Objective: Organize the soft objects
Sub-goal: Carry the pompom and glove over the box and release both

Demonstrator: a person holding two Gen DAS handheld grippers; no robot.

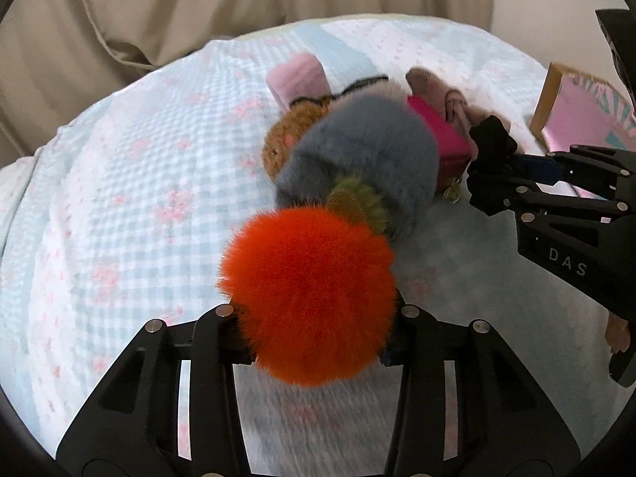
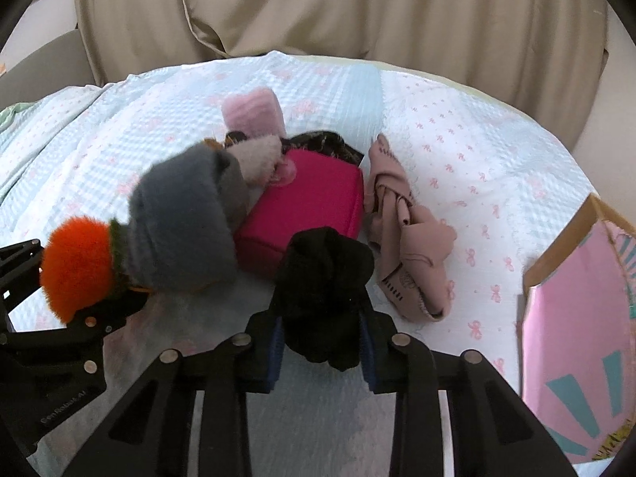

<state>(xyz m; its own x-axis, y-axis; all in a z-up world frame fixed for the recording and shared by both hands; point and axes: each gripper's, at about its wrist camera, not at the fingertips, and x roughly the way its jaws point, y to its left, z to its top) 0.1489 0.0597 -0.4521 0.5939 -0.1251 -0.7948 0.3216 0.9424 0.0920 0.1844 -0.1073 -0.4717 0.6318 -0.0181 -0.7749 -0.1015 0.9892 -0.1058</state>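
Observation:
My left gripper (image 1: 318,338) is shut on a fluffy orange pompom (image 1: 310,294), whose far end meets a green tuft (image 1: 357,202) and a grey furry piece (image 1: 357,151). My right gripper (image 2: 322,342) is shut on a bunched black cloth (image 2: 326,274). Behind it lie a magenta pouch (image 2: 310,198) and a crumpled dusty-pink cloth (image 2: 405,238). A pale pink roll (image 2: 254,113) stands at the back of the pile, with a brown plush (image 1: 286,135) beside it. From the right wrist view the orange pompom (image 2: 75,262) and the left gripper (image 2: 59,298) show at the left.
Everything lies on a light blue bedspread (image 1: 139,179) with pink bows. An open cardboard box with a pink lining (image 2: 576,318) stands at the right edge. Beige fabric (image 2: 318,8) hangs behind the bed.

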